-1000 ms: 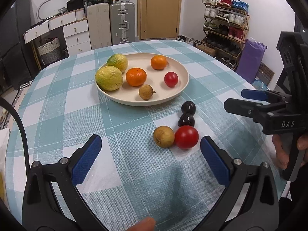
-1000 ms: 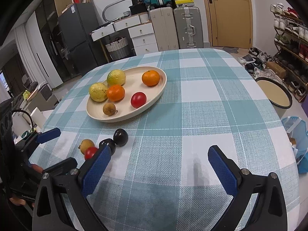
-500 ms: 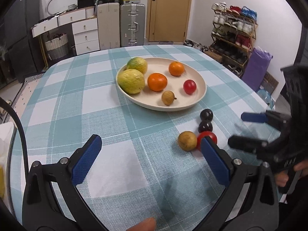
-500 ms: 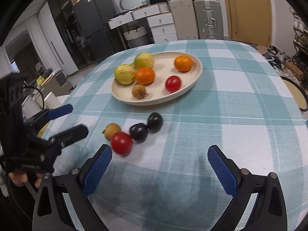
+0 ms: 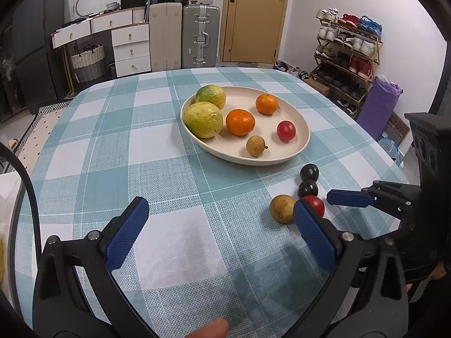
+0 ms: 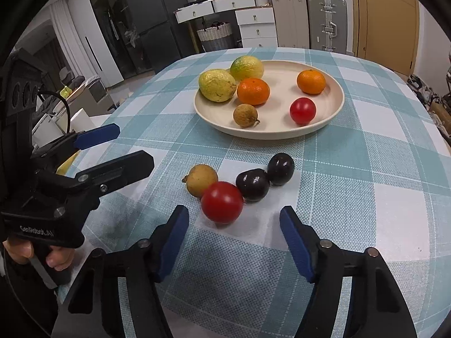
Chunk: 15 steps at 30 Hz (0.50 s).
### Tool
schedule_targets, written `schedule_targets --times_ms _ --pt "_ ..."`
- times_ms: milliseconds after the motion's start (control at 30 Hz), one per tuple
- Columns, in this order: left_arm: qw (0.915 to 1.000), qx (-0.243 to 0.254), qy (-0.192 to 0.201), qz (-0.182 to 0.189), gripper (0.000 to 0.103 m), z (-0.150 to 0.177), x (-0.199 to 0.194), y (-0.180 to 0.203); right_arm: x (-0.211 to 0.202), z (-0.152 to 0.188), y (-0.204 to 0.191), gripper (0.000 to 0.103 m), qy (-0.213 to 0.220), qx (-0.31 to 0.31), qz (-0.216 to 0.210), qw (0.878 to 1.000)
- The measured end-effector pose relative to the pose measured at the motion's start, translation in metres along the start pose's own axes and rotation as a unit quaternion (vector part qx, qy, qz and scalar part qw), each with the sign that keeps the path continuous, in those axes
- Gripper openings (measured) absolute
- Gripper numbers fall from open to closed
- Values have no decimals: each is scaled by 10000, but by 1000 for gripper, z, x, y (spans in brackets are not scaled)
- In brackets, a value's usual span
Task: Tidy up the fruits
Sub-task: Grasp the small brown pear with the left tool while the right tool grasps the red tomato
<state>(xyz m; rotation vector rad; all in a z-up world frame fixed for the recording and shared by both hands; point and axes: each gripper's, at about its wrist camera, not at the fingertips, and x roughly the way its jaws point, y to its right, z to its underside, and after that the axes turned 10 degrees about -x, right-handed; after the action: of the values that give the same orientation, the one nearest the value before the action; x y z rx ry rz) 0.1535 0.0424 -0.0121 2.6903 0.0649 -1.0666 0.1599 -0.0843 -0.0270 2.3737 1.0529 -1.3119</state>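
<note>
A cream plate (image 6: 332,112) (image 5: 301,146) holds two yellow-green citrus fruits, two oranges, a red tomato and a small brown fruit. On the cloth in front of it lie a red tomato (image 6: 222,202) (image 5: 316,204), a brown fruit (image 6: 201,180) (image 5: 282,212) and two dark plums (image 6: 252,184) (image 6: 280,168) (image 5: 309,172). My right gripper (image 6: 234,235) is open, its fingertips just short of the loose tomato. My left gripper (image 5: 220,226) is open and empty over bare cloth, left of the loose fruit.
The round table has a teal and white check cloth (image 5: 126,146). Behind it stand drawers (image 5: 129,48), suitcases (image 5: 200,36), a door and a shoe rack (image 5: 346,56). The left gripper's body (image 6: 56,186) sits at the table's left edge in the right wrist view.
My right gripper has moved in close to the loose red tomato and narrowed its opening. My left gripper has drawn back to the left, away from the loose fruit.
</note>
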Motion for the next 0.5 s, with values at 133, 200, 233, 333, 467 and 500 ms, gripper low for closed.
schedule_targets --times_ms 133,200,233,333,467,500 --pt "10000 -15 18 2 102 0 -1 0 1 -2 -3 54 -9 40 -109 9999" --pt "10000 -36 25 10 102 -1 -1 0 2 -3 -7 47 -8 12 -108 9999" --pt "10000 -40 21 7 102 -1 -1 0 3 -4 -7 45 -14 17 -107 9999" --pt "10000 -41 24 -19 102 -1 -1 0 4 -5 -7 37 -5 37 -121 9999" --pt "10000 -37 1 -40 102 -1 -1 0 3 -5 -6 31 58 73 -207 9997" --pt "10000 -40 -15 -57 102 -1 0 0 2 -5 -5 31 63 94 -232 9997"
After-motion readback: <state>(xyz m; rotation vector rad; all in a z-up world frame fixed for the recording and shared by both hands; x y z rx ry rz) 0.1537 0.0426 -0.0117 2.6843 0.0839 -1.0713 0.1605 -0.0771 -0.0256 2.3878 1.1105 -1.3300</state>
